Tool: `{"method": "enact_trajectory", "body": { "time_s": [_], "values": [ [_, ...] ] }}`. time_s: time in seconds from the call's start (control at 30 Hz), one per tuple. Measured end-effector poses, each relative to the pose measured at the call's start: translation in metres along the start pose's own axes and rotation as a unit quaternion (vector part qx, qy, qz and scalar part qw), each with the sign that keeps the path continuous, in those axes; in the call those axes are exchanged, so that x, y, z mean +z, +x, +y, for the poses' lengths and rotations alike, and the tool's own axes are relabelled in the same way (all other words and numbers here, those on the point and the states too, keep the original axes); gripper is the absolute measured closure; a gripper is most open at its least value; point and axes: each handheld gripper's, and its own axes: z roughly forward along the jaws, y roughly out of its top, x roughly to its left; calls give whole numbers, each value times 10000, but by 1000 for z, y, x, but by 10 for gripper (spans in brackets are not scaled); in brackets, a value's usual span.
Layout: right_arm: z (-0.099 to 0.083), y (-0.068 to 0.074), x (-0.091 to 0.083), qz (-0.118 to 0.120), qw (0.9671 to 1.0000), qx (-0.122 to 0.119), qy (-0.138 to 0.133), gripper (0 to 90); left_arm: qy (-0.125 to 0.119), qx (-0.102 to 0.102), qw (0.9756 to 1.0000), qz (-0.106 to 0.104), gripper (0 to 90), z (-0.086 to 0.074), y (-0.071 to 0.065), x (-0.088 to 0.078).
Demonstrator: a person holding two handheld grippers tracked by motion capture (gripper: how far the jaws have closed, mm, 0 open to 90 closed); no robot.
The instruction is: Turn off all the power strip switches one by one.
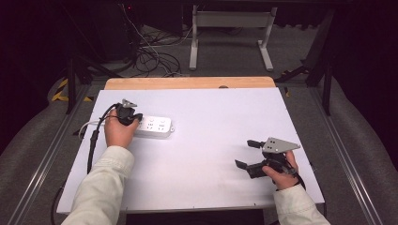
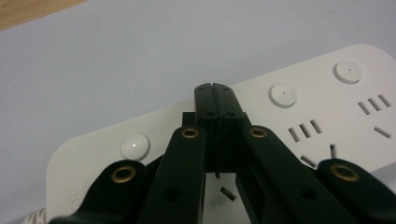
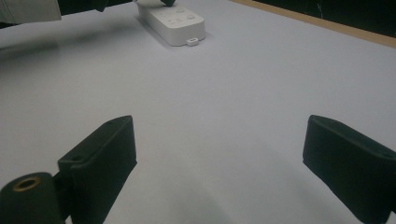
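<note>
On the white table (image 1: 206, 154) lies a white power strip (image 1: 155, 126), toward its far left part. Over the strip's left end hangs the left gripper (image 2: 215, 95), jaws pressed together with nothing between them, tips above the strip's face. Well right of the strip, nearer the person, the right gripper (image 1: 244, 153) rests with jaws spread wide.

I'm in a lab or test room, not a home. My white table (image 1: 211, 140) sits btwn metal floor rails (image 1: 42, 159) w/ hazard-striped tape (image 1: 60, 90) at one end. Loose cables (image 1: 150, 58) sprawl on grey carpet beyond (dark curtains all round), plus a bare white desk frame (image 1: 230, 33).
</note>
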Motion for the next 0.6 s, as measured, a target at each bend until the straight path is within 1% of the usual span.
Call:
{"method": "enact_trajectory", "body": {
  "time_s": [0.03,0.13,0.17,0.2,0.23,0.27,0.33,0.37,0.43,0.53,0.6],
  "values": [
    [0,0,0,2,10000,1,-3,101,-8,-65,10000,-33,900,0,0,0],
    [0,0,0,-3,10000,0,1,101,-3,-10,10000,-61,900,1,2,0],
    [0,0,0,0,10000,19,-19,101,-3,31,10000,67,900,4,2,-5],
    [0,0,0,0,10000,27,-20,101,-3,31,10000,67,900,4,2,-5],
    [0,0,0,0,10000,27,-20,101,-136,32,9999,7,900,4,2,-8],
    [0,-1,0,-8,10000,42,-7,101,-277,-25,9996,-46,900,5,1,-11],
    [0,-1,1,-16,10000,40,20,101,-467,-32,9988,-129,900,9,0,-17],
    [0,-1,1,-16,10000,40,20,101,-519,-7,9985,-175,900,11,0,-20],
    [0,-1,2,-16,10000,38,24,101,-541,64,9983,-184,900,13,0,-24],
    [0,0,2,-17,10000,39,15,101,-583,20,9981,-176,900,11,5,-28],
    [0,0,1,-29,10000,29,18,101,-614,-24,9980,-120,900,9,10,-30]
  ]
}}
